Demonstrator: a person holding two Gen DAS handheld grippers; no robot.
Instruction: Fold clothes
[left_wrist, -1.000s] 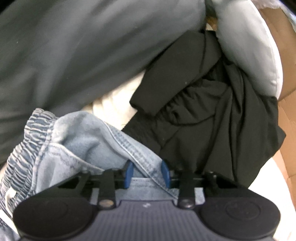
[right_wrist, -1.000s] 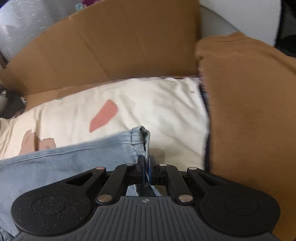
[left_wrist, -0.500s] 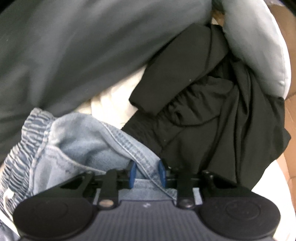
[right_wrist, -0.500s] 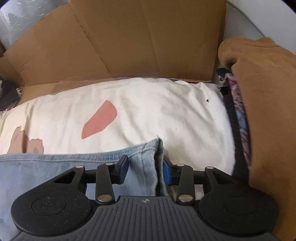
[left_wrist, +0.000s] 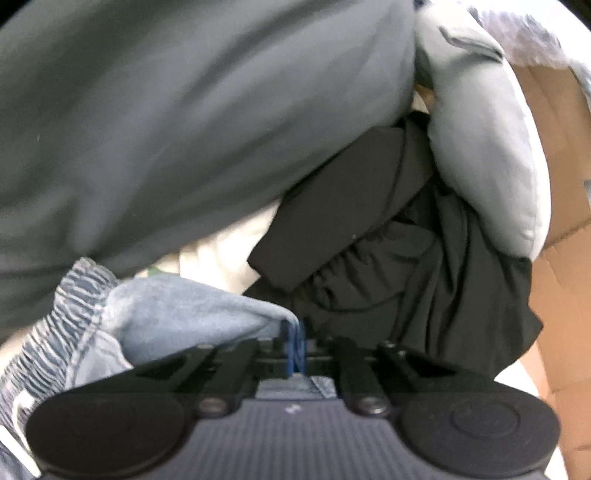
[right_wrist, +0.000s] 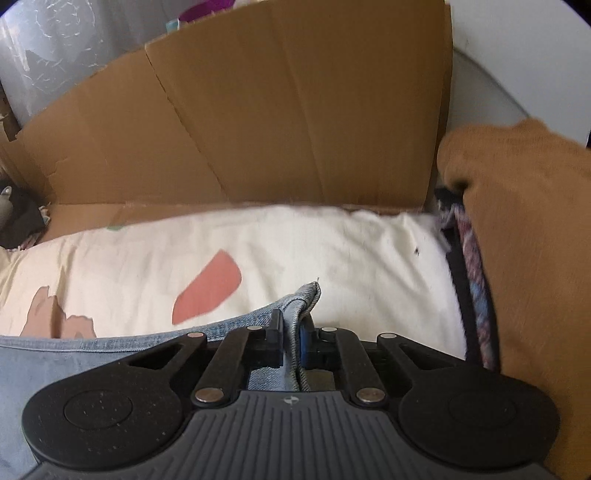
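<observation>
While both sets of fingers were clamped tight on the denim jeans (right_wrist: 299, 306), the left gripper (left_wrist: 294, 345) pinched what looked like the blurry waistband end and the right gripper (right_wrist: 291, 341) a hem, over the cream sheet (right_wrist: 332, 243) by the cardboard (right_wrist: 277, 110).

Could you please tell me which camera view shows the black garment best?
The left wrist view: the black garment lies crumpled across the middle right, between a grey cushion and the jeans. The right wrist view shows, at most, a dark scrap at its far left edge, too small to identify.
</observation>
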